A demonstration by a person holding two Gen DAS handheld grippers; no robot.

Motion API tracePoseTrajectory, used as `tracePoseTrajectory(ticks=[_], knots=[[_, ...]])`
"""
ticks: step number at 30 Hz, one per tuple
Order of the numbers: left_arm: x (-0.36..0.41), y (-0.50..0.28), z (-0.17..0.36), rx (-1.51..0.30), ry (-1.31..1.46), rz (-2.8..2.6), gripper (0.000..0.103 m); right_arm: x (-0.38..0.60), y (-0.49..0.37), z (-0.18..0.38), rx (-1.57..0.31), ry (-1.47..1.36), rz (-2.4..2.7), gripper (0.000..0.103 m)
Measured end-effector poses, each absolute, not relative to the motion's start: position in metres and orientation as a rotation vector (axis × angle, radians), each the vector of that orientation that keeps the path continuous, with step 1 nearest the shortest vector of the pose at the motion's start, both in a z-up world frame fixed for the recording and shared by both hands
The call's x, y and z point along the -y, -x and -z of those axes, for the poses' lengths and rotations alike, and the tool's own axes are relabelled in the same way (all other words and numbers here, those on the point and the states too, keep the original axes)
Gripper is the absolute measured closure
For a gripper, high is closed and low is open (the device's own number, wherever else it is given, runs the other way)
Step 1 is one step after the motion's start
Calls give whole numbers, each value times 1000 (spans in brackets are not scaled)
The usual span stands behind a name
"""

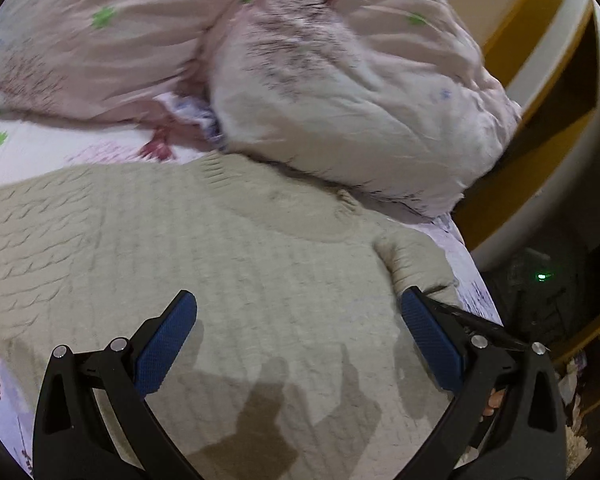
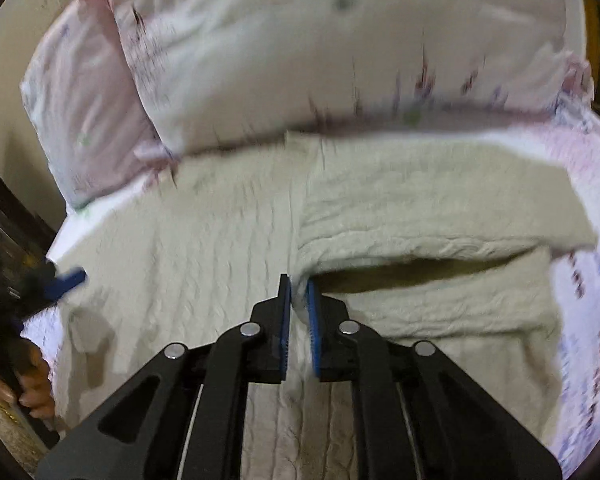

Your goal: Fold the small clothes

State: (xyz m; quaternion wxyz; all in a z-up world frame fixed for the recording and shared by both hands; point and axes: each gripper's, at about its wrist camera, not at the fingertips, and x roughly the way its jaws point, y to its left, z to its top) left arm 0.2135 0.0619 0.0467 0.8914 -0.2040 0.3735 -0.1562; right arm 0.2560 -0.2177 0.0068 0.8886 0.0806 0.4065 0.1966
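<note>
Right gripper (image 2: 299, 300): jaws clamped on a raised fold of the one cream knit sweater (image 2: 228, 240) — a sleeve lifted off the body, shadowed gap beneath. Left gripper (image 1: 298, 320): jaws wide apart, over the sweater (image 1: 204, 248), gripping nothing. Sweater lies spread across the bed (image 1: 32, 148) — floral sheet. Two pillows (image 1: 340, 92) at the head edge, the nearer touching the sweater's collar.

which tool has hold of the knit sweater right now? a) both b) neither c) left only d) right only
d: the right tool is pinched shut on a fold of the cream knit sweater, while the left tool hangs wide open above the sweater with nothing between its blue pads.
</note>
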Motion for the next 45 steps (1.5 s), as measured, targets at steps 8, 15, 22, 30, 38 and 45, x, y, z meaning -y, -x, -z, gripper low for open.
tracePoseTrajectory(ticks=[8,15,22,30,38,45], knots=[[-52,-231,-35,-868,550,375,1,298,-264,-12,-829,-598,-323,62],[-67,-229,-28,-883,625,382,1,321,-288,-26,-753,-566,-96,86],[-95,-227,-27,-842,743,362,1,219,-268,-75,-564,-169,-247,95],[-111,-230,-13,-868,852,338,1,93,-251,-21,-802,103,-636,79],[-111,-239,-5,-899,895,316,15,159,-238,-17,-902,-100,-579,64],[-122,-246,2,-905,938,264,37,282,-237,-4,-941,-519,-308,62]])
